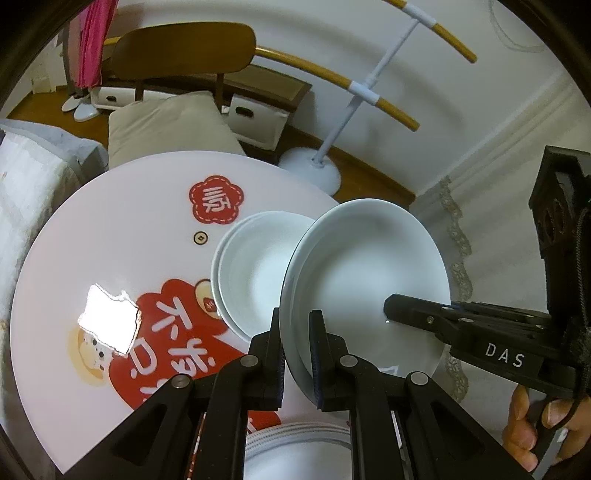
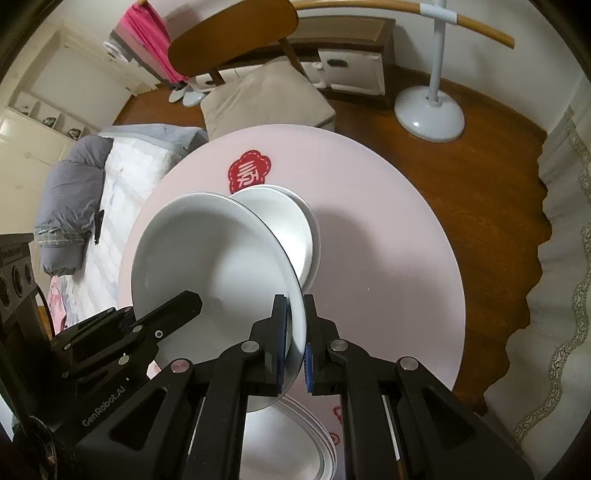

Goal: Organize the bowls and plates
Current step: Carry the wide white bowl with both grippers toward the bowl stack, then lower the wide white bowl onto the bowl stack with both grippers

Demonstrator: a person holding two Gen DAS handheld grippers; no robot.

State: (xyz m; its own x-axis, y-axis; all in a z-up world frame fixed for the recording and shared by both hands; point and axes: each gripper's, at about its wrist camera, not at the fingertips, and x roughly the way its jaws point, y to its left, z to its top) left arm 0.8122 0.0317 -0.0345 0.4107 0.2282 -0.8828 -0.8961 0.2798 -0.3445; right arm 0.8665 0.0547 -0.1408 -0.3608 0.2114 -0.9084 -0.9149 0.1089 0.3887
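Observation:
A white plate (image 1: 365,266) hangs tilted above the round pink table (image 1: 110,240), held by both grippers at opposite rims. My left gripper (image 1: 295,321) is shut on its near rim, and the right gripper's fingers (image 1: 413,314) reach in from the right. In the right wrist view my right gripper (image 2: 295,306) is shut on the edge of the same plate (image 2: 207,251), with the left gripper's fingers (image 2: 177,310) at the lower left. Behind the plate, stacked white bowls (image 1: 258,266) (image 2: 288,221) rest on the table (image 2: 388,258). A stack of white plates (image 2: 295,443) (image 1: 295,454) lies below the grippers.
A wooden chair (image 2: 236,33) with a beige cushion (image 2: 266,99) stands behind the table. A white stand base (image 2: 428,114) sits on the wooden floor at the right, a bed with grey bedding (image 2: 74,184) at the left. A hand (image 1: 524,424) holds the right gripper.

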